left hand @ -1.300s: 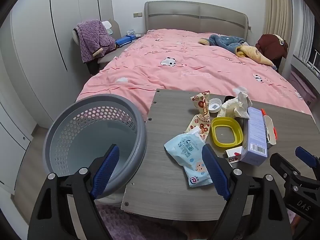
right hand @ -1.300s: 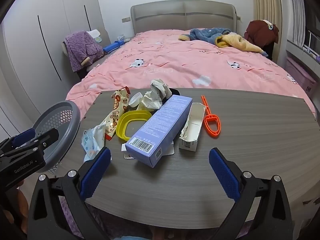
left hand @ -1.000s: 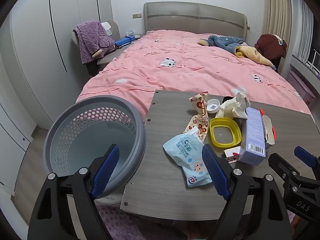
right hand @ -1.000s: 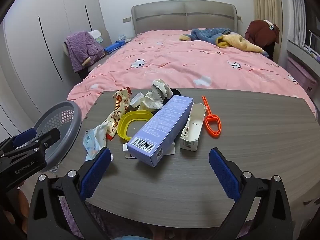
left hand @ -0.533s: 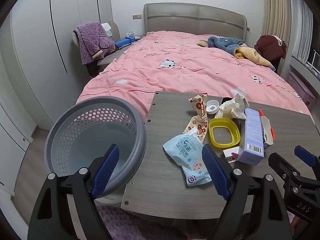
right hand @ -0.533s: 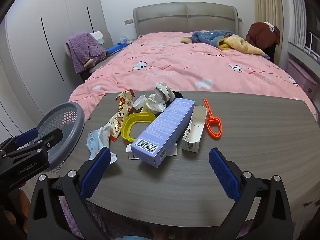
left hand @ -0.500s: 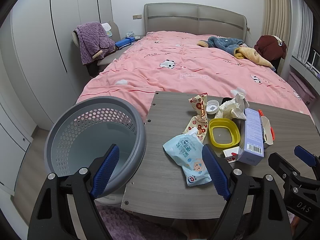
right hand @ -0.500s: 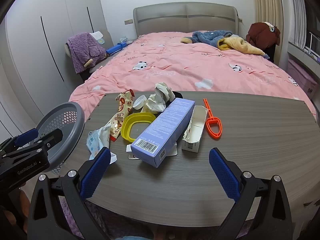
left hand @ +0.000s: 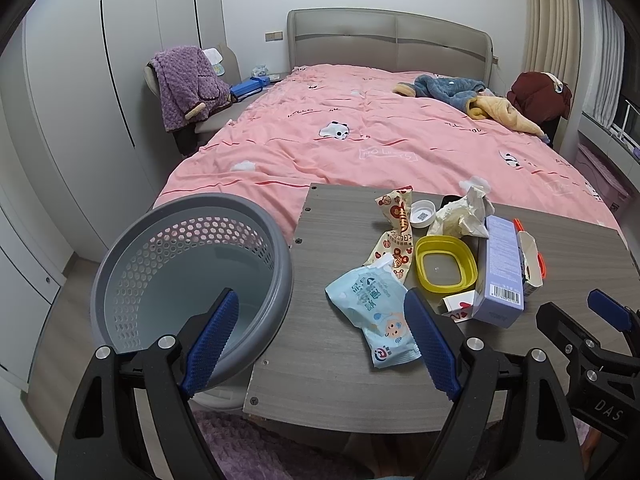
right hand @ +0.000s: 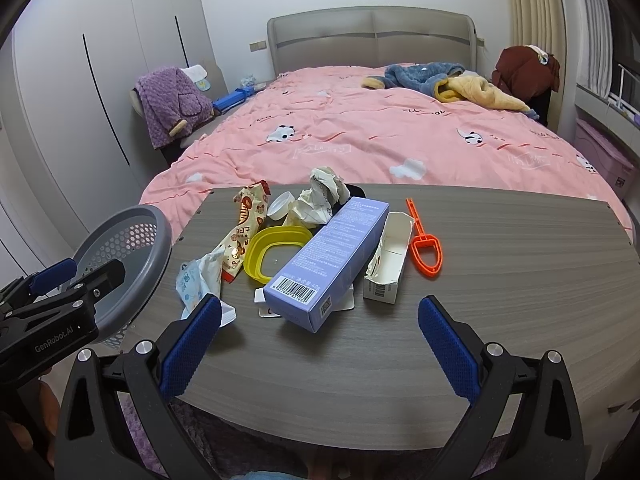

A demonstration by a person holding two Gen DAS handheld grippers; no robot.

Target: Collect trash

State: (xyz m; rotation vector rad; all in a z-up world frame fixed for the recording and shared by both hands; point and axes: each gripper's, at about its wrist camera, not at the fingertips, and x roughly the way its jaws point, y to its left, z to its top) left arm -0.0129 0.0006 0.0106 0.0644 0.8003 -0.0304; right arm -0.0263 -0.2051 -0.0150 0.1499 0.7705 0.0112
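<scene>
Starting from the left wrist view: your left gripper (left hand: 320, 340) hangs with its fingers spread wide and nothing between them, straddling the gap between the grey basket (left hand: 280, 264) and the table (left hand: 320, 380).
Basket: it stands just beside the table's left edge, its inside bare as far as you can see, so no trash looks collected yet.
Nearest trash: the light-blue wipes pack (left hand: 374, 320) lies flat close to your right pad; judged the easiest first pick.
How to pick: come down over the pack's short width, close on the crumpled end, lift clear, then release well inside the rim.
Other trash: a snack wrapper (left hand: 394, 232), yellow lid (left hand: 446, 264) and crumpled paper (left hand: 464, 214) cluster behind it.
Writing: "DAS" shows on the other tool's body at lower right.

Right wrist view: your right gripper (right hand: 320, 332) is likewise spread and empty, facing the lavender box (right hand: 328, 258).
Box: it rests tilted over a small card, barcode end toward you; grip across its narrow sides.
Beside it: a torn white carton (right hand: 388, 256), then an orange scoop (right hand: 426, 246), apart from the carton.
Writing: "GenRobot.AI" reads on the left tool; the box's print is too small to read.
</scene>
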